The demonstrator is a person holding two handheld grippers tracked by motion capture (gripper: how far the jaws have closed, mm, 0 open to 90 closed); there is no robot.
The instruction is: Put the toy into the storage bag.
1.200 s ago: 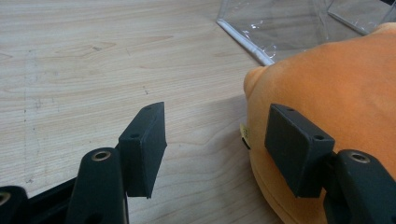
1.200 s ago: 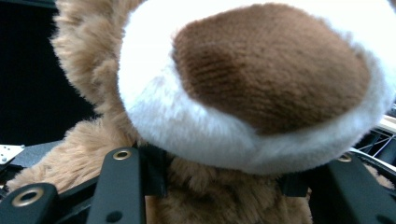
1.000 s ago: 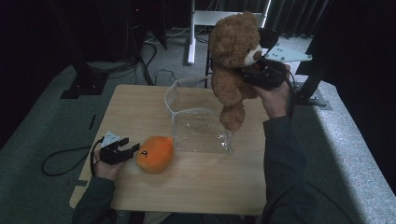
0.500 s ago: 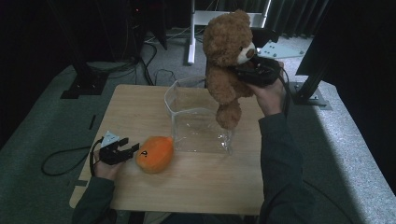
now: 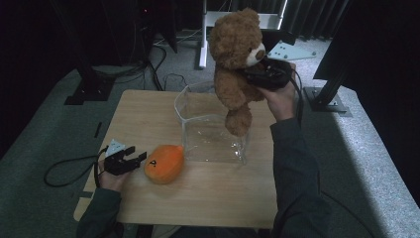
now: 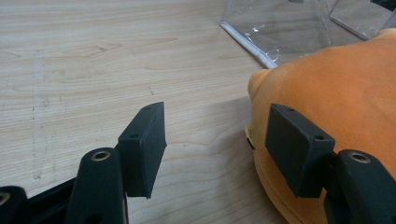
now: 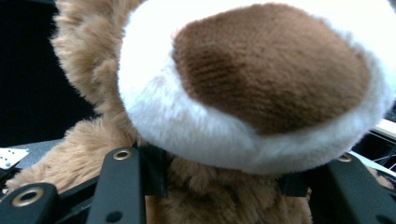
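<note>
A: The right tongs (image 5: 255, 75) grip the teddy bear (image 5: 236, 59) at the neck, just under its muzzle, and hold it hanging above the clear bag (image 5: 210, 126), which stands open near the far edge of the surface (image 5: 148, 114). The bear is bulky and the bag's walls are thin; on the way down a foot could catch the rim and fold or tip the bag, since nothing steadies it.

B: And the left tongs (image 5: 136, 159)?

A: They rest fairly wide open and hold nothing, at the left edge of the surface. One pad lies against the orange plush toy (image 5: 165, 163), which could be nudged towards the bag.
</note>
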